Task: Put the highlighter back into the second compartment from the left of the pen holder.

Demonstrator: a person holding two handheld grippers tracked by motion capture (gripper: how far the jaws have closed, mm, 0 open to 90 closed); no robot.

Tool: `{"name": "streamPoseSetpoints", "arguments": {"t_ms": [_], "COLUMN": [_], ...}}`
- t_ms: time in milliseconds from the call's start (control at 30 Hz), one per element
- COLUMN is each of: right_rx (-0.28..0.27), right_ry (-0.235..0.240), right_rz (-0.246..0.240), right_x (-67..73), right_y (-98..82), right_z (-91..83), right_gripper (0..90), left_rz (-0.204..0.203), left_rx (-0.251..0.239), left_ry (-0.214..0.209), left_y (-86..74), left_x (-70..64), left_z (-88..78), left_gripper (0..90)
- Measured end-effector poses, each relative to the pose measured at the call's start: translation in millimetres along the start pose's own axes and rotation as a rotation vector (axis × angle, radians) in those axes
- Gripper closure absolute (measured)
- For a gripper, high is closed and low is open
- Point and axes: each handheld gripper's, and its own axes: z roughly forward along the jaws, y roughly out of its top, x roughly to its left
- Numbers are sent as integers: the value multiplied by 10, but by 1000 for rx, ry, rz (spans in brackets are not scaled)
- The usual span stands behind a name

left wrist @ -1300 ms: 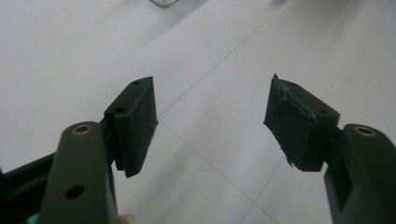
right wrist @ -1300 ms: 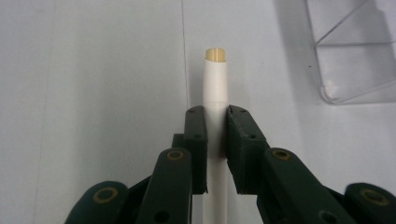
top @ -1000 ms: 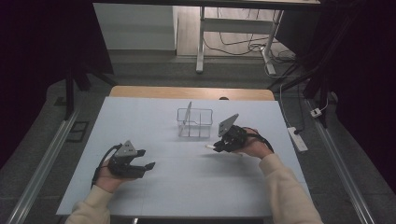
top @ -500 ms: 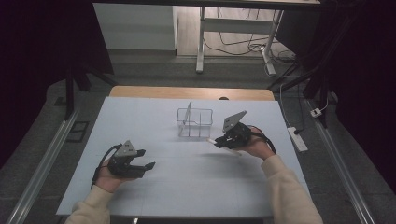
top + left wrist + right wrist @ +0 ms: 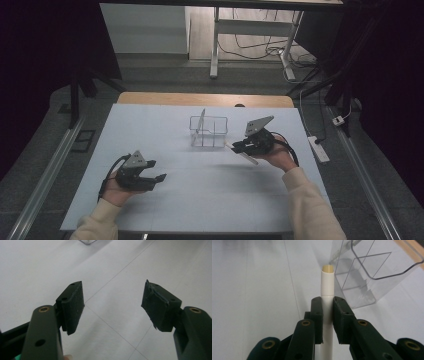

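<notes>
Right gripper (image 5: 327, 315) clamped on a white stick (image 5: 327, 290), held above the bench (image 5: 200, 200) just beside the clear rack (image 5: 208, 131), tip aimed toward it. Probably the step of bringing the stick over and into a compartment. Best done by lifting the tip above the rack's rim first, then tilting the stick more upright over one cell before lowering; no loosening until the lower end rests inside, since a smooth round shaft will slip or roll if dropped at a slant. Worth a light touch too: thin transparent walls, likely a light piece that slides if nudged. Left gripper (image 5: 112, 305) parked low on the left with jaws wide apart and nothing between them, free to steady the rack if needed. Stick a slim matte white tube with a tan plug at its end and a faint seam below it; rack of glossy clear plastic, square cells, rounded rim; gripper pads black, rubbery, one frayed at the edge; bench pale, flat, faintly gridded.
</notes>
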Motion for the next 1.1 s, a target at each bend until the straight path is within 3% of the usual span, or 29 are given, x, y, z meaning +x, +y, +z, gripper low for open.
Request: {"name": "streamPoseSetpoints", "arguments": {"t_ms": [233,533,733,1100], "right_rx": [-58,-129,-189,-246], "right_ry": [-29,-77,-107,-166], "right_rz": [32,111,141,172], "right_x": [1,-3,7,33], "right_y": [10,-1,17,62], "right_z": [-81,-131,-173,-202], "right_gripper": [776,776,776,776], "left_rz": [1,0,0,0], "left_rx": [2,1,0,0], "left_ry": [0,0,1,2], "left_y": [2,3,3,2], "left_x": [-4,-5,-4,-5], "left_z": [2,3,0,0], "left_gripper": [341,341,341,340]}}
